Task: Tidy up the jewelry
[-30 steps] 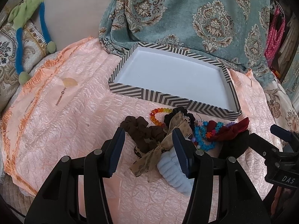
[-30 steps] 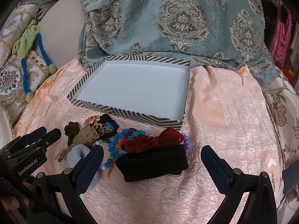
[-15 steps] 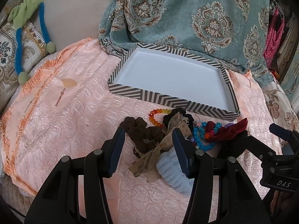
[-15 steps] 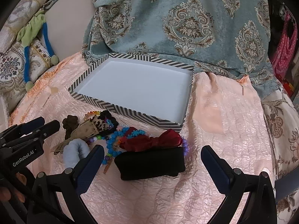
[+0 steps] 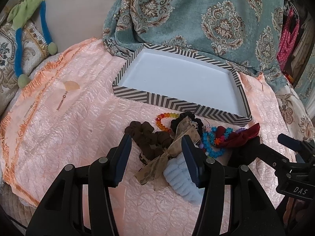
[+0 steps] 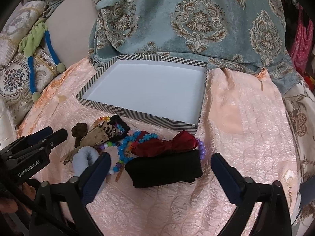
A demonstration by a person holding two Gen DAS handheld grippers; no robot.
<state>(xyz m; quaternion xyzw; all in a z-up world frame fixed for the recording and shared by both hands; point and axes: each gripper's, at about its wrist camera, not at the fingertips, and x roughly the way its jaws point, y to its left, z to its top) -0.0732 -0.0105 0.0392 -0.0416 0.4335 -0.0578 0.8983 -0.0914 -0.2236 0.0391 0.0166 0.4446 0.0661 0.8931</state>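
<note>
Peach quilted bedspread (image 5: 65, 122) covers the working surface, with a teal damask cloth (image 6: 196, 19) heaped behind.

Both grippers hang spread, holding nothing. The left gripper (image 5: 155, 147) straddles a brown scrunchie (image 5: 149, 137) and a tan gauzy bow (image 5: 171, 151), with a pale blue scrunchie (image 5: 179, 179) just beside its right finger. The right gripper (image 6: 160, 167) sits wide around a black pouch (image 6: 165, 169), the jaws well clear of its ends.

Everything in the pile looks light and limp. The scrunchies and bow should squash under the pads and are best pinched across a thick fold. The pouch looks soft but bulkier; a hold across its short middle seems safest. A red bow (image 6: 173, 145) lies touching the pouch's far edge and may drag along. The bead bracelets, blue (image 6: 126, 147), purple (image 6: 201, 149) and orange (image 5: 165, 119), are hard, slick and tangled among the fabric, so lifting one could pull its neighbours.

Beyond the pile, the striped tray (image 6: 137, 116) stands with nothing in it; all the jewelry lies on the bedspread just in front of its near wall.
</note>
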